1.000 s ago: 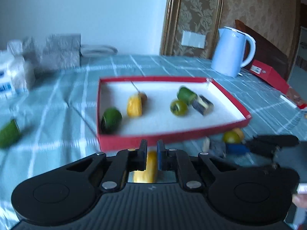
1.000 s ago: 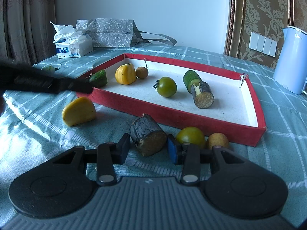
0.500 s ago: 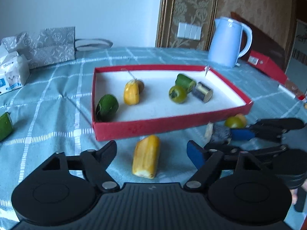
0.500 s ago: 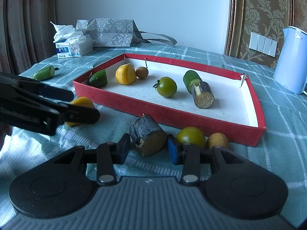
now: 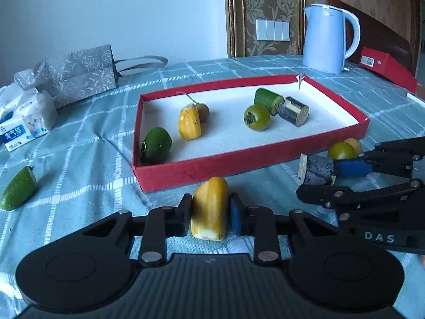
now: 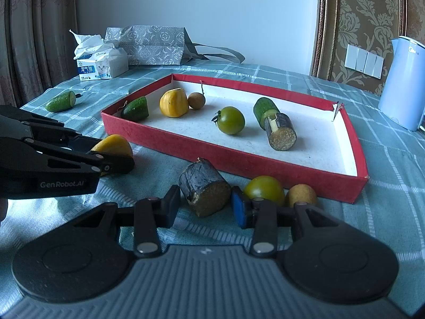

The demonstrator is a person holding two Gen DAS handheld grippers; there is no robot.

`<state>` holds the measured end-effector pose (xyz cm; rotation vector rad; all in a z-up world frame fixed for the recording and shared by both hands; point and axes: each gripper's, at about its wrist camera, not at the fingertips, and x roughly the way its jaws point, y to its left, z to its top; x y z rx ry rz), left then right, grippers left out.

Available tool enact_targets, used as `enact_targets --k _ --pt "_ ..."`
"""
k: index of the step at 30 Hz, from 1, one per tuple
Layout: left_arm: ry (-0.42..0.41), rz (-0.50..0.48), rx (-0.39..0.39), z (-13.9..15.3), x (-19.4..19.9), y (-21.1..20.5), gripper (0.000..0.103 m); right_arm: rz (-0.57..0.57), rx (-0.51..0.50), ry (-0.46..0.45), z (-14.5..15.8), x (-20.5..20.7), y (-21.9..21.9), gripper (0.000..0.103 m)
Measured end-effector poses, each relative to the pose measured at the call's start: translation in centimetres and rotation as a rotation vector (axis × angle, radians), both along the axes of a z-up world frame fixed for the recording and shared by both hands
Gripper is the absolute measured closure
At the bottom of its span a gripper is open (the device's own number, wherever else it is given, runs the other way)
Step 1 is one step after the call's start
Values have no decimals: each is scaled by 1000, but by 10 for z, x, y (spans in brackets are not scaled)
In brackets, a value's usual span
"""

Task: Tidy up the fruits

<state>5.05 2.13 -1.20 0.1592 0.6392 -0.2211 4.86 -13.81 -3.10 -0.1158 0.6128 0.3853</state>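
Observation:
A red tray [image 5: 249,163] [image 6: 265,160] on the teal checked cloth holds several fruit pieces. My left gripper [image 5: 209,214] is shut on a yellow fruit piece [image 5: 210,207] that lies on the cloth before the tray; it also shows in the right wrist view [image 6: 114,146]. My right gripper [image 6: 204,206] is around a dark sugarcane piece [image 6: 204,187] [image 5: 317,170] on the cloth, its pads touching both sides. A green tomato [image 6: 264,190] and a small tan fruit [image 6: 301,195] lie to its right.
A cucumber piece [image 5: 18,191] [image 6: 61,101] lies on the cloth at far left. A tissue pack [image 6: 102,65], a grey bag [image 6: 148,45] and a blue kettle [image 5: 328,38] stand at the back. A red box [image 5: 387,67] lies far right.
My left gripper opened wide half a second ago and has now closed on the yellow piece. My right gripper has stayed around the sugarcane piece.

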Motion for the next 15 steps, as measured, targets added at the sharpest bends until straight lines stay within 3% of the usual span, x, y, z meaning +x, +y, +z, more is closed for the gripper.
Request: enact_targets --k 8,15 --pt "-79 -18 -40 34 6 -5 75 0 -1 1 0 0 0 64" --pt "-34 20 -50 35 59 -17 75 0 0 1 0 0 0 64"
